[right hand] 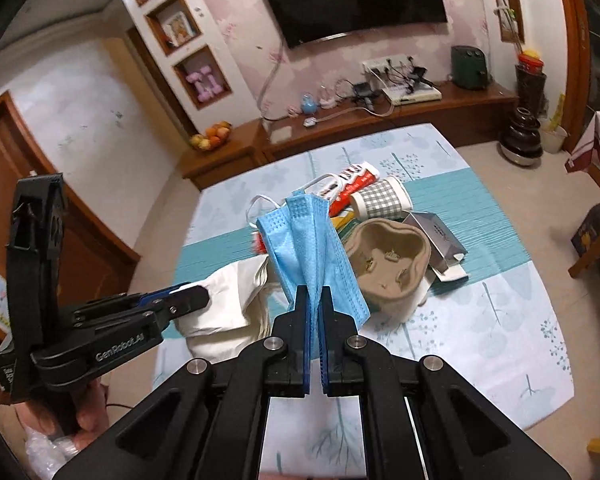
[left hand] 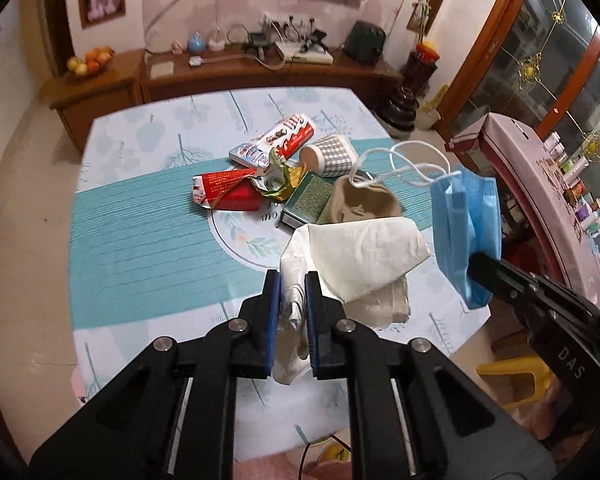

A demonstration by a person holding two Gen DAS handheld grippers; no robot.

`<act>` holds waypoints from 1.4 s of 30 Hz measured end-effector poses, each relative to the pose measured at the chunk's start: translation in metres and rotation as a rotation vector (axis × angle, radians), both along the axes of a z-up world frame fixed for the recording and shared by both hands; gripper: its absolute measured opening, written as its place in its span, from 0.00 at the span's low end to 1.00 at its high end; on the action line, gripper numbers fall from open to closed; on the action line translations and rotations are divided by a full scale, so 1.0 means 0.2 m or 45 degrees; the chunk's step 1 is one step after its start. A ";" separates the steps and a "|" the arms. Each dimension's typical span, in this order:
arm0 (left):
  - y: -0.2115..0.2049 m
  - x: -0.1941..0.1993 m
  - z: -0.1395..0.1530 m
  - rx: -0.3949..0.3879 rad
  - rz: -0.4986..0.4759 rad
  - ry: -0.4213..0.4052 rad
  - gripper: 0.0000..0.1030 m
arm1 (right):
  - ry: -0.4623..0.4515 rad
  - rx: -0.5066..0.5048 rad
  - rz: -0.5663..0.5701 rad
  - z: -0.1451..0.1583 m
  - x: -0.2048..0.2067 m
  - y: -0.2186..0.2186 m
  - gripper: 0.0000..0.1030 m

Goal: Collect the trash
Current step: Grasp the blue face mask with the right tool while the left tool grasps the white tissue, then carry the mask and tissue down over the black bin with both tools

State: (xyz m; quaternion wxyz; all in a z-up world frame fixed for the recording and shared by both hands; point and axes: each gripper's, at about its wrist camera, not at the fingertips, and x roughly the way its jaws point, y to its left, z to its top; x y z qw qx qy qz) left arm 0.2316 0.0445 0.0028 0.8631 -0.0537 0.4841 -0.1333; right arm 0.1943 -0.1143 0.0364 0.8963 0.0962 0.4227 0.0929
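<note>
Two black handheld grippers reach over a worktop (left hand: 140,216) covered in a teal and white leaf-print cloth, with a pile of litter at its middle. The left gripper (left hand: 293,280) is clamped on a crumpled white tissue (left hand: 364,256), which is lifted at its near end and trails back toward the pile. The right gripper (right hand: 315,294) is clamped on a folded blue mask (right hand: 312,240), held up clear of the cloth with its white ear loops dangling. Judging by this, the collecting is at an early stage: two pieces are in hand, and no bin or bag is clearly in view to receive them. Left on the worktop, close together, are a checked paper cup (left hand: 332,152) lying on its side, a red and white chocolate wrapper (left hand: 276,138), a torn red packet (left hand: 228,190), a green-faced carton (left hand: 306,200), and a brown pulp cup holder (right hand: 388,264) just beside the mask. All of these look untouched and remain to be gathered.
</note>
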 end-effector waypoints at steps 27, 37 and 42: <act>-0.54 -1.41 -0.19 0.237 0.175 0.030 0.09 | 0.330 0.163 0.203 -0.41 -1.31 -0.51 0.03; -0.48 -1.47 -0.71 0.308 0.190 0.166 0.09 | 0.569 0.075 0.167 -1.01 -1.29 -0.45 0.03; -0.43 -1.48 -1.02 0.297 0.211 0.263 0.09 | 0.644 0.051 0.128 -1.33 -1.29 -0.45 0.03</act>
